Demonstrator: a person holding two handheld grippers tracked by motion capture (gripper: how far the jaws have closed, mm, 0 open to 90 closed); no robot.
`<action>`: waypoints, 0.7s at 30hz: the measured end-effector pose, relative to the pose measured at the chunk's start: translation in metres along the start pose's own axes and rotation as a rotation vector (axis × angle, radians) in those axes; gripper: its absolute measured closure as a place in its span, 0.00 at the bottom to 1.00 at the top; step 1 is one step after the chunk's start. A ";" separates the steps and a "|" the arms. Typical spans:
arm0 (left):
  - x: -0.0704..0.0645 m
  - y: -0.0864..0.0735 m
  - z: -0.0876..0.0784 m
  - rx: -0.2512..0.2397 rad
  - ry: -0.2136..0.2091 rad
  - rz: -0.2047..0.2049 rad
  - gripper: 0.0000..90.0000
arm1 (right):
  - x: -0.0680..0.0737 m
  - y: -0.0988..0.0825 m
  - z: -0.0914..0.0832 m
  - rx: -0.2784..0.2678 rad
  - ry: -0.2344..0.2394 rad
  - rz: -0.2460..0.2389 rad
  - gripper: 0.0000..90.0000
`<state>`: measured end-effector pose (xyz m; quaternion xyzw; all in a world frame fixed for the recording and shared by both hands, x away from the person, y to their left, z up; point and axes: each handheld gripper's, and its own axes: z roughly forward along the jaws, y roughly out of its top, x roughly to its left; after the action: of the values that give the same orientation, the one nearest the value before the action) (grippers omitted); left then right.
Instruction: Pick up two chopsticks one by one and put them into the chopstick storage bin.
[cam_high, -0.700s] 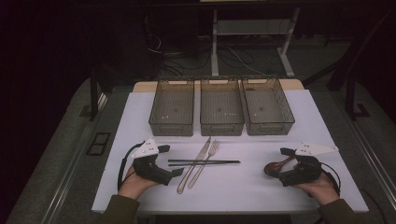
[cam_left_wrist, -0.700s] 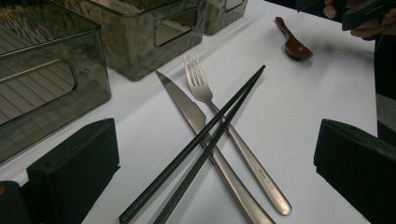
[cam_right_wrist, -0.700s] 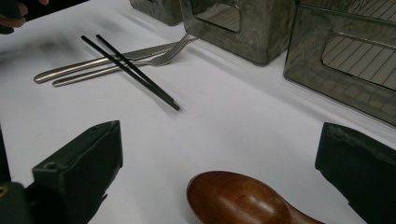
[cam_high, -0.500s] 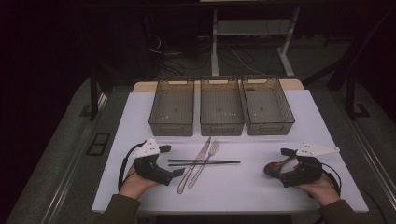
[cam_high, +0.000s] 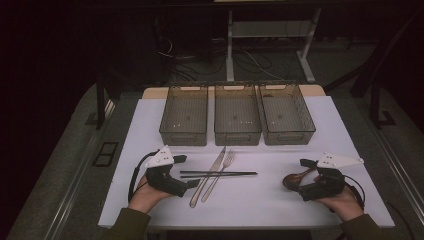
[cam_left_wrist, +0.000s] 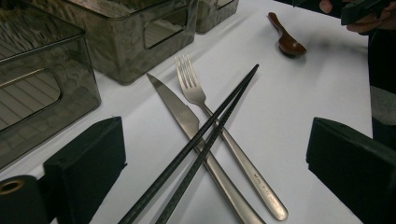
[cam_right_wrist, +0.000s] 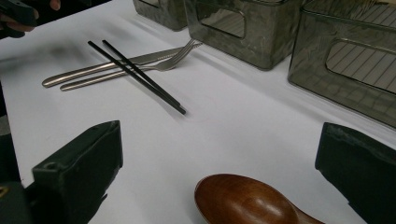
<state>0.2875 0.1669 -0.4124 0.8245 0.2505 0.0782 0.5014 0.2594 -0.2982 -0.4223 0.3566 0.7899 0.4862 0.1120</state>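
Note:
A black pair of chopsticks (cam_high: 218, 174) lies crosswise over a steel knife (cam_high: 216, 161) and fork (cam_high: 227, 161) at the front middle of the white table (cam_high: 260, 200). My left gripper (cam_high: 187, 171) rests on the table just left of them, open, its jaws pointing at the chopsticks' near ends (cam_left_wrist: 187, 163). A brown wooden spoon (cam_high: 292, 180) lies at the right. My right gripper (cam_high: 301, 179) stands open around it, with the spoon's bowl (cam_right_wrist: 243, 200) between the jaws and clear of both pads.
Three smoky see-through bins (cam_high: 183, 136) (cam_high: 236, 136) (cam_high: 287, 136) stand in a row behind the cutlery, each looking bare inside. The table's front edge runs just below both hands. Dark floor, cables and a desk frame lie beyond the table.

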 end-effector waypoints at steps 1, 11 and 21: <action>0.000 0.000 0.000 0.000 0.000 0.000 0.06 | 0.000 0.000 0.000 0.000 0.000 0.000 0.00; 0.001 0.006 0.010 0.016 -0.019 0.006 0.16 | 0.000 -0.001 0.001 0.009 0.011 -0.001 0.00; 0.002 0.010 0.019 0.034 -0.058 0.020 0.29 | 0.000 -0.001 0.002 0.015 0.016 -0.005 0.00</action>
<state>0.2998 0.1498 -0.4133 0.8372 0.2288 0.0553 0.4937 0.2604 -0.2971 -0.4242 0.3515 0.7954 0.4827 0.1041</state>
